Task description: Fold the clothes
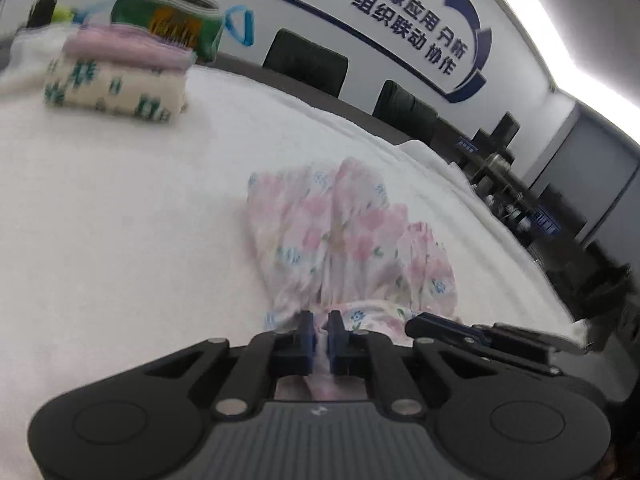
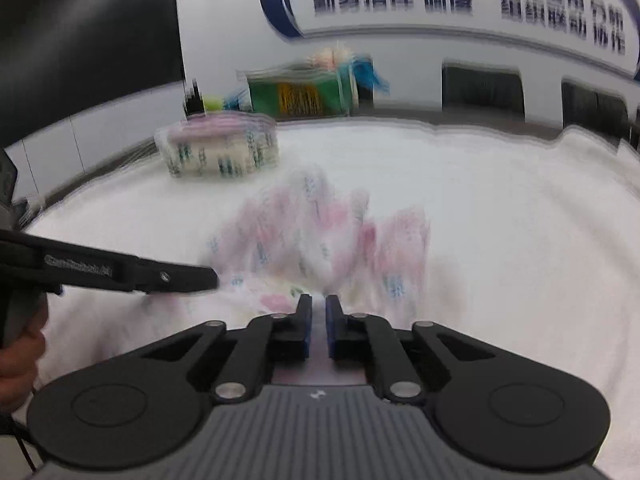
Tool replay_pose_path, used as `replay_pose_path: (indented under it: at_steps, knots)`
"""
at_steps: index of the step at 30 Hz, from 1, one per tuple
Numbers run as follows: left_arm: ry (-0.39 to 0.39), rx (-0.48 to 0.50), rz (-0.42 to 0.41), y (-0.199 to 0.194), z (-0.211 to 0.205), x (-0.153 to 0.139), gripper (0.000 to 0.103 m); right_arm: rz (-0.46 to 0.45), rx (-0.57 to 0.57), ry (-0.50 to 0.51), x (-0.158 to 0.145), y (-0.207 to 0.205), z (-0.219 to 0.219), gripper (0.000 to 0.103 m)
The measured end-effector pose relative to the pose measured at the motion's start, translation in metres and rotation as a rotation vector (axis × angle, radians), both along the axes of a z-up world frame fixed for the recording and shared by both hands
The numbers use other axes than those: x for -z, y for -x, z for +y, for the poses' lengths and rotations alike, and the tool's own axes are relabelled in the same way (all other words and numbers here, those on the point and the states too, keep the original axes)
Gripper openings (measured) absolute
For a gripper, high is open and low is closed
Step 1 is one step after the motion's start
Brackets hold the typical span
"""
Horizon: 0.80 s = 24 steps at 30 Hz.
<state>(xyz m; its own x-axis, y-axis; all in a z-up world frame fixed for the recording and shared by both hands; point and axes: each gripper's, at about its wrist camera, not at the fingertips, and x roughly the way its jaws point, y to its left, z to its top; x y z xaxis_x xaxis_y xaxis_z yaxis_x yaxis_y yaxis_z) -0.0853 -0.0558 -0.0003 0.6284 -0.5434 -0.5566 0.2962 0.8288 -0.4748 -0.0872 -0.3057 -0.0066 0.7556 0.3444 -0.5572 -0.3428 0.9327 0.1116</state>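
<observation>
A meeting room with big blue lettering on the wall, dark chairs along it, and a table spread with white cloth. At the far left sits a stack of folded clothes, a green bag behind it. Nearer the middle lies the pink floral garment, bunched and fanning away from both claws. The left claw is pinched tight on its near edge, fabric visibly pulled between the blue pads. The right claw sits just beside it, jaws nearly together at the same edge, though its view is too smeared to say for sure that cloth is caught. My worry: with both grips so close on one gathered hem, a lift would likely leave the garment hanging crumpled, and thin cloth could slip from a shallow pinch.
</observation>
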Motion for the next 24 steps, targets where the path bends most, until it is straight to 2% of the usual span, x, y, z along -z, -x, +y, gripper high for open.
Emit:
replay_pose_path:
  at_steps: [3, 6, 8, 9, 12, 14, 16, 19, 21, 23, 24]
  knots:
    - [0.005, 0.011, -0.016, 0.005, 0.002, -0.008, 0.007, 0.006, -0.019, -0.002, -0.006, 0.012, 0.002, 0.007]
    - [-0.073, 0.014, -0.078, 0.0, -0.001, -0.014, 0.011, -0.055, -0.029, -0.043, -0.019, 0.02, -0.006, 0.008]
    - [-0.108, 0.014, -0.081, -0.005, -0.003, -0.012, 0.011, -0.096, -0.01, -0.033, -0.023, 0.017, -0.008, 0.008]
    - [-0.115, 0.022, -0.085, -0.007, -0.004, -0.011, 0.011, -0.085, 0.002, -0.018, -0.019, 0.013, -0.007, 0.008]
    - [-0.109, 0.008, -0.101, -0.003, 0.002, -0.012, 0.014, -0.034, 0.012, 0.032, -0.001, 0.006, -0.005, 0.008]
    - [-0.105, -0.05, -0.104, 0.001, 0.014, -0.017, 0.012, -0.051, 0.013, 0.029, 0.002, 0.013, -0.008, 0.008]
    - [-0.093, -0.087, -0.15, 0.009, 0.025, -0.027, 0.012, -0.073, 0.05, 0.004, -0.003, 0.021, -0.016, 0.012]
    - [-0.053, -0.012, -0.262, 0.025, 0.02, -0.045, 0.012, -0.135, 0.094, -0.045, -0.014, 0.035, -0.026, 0.015]
    - [-0.106, 0.073, -0.316, 0.029, -0.003, -0.048, 0.014, -0.142, 0.06, -0.086, -0.016, 0.035, -0.027, 0.016]
    - [-0.181, 0.128, -0.291, 0.026, -0.025, -0.036, 0.013, -0.103, 0.037, -0.082, -0.012, 0.028, -0.022, 0.016]
    - [-0.205, 0.142, -0.263, 0.023, -0.031, -0.028, 0.009, -0.066, 0.04, -0.057, -0.007, 0.022, -0.018, 0.015]
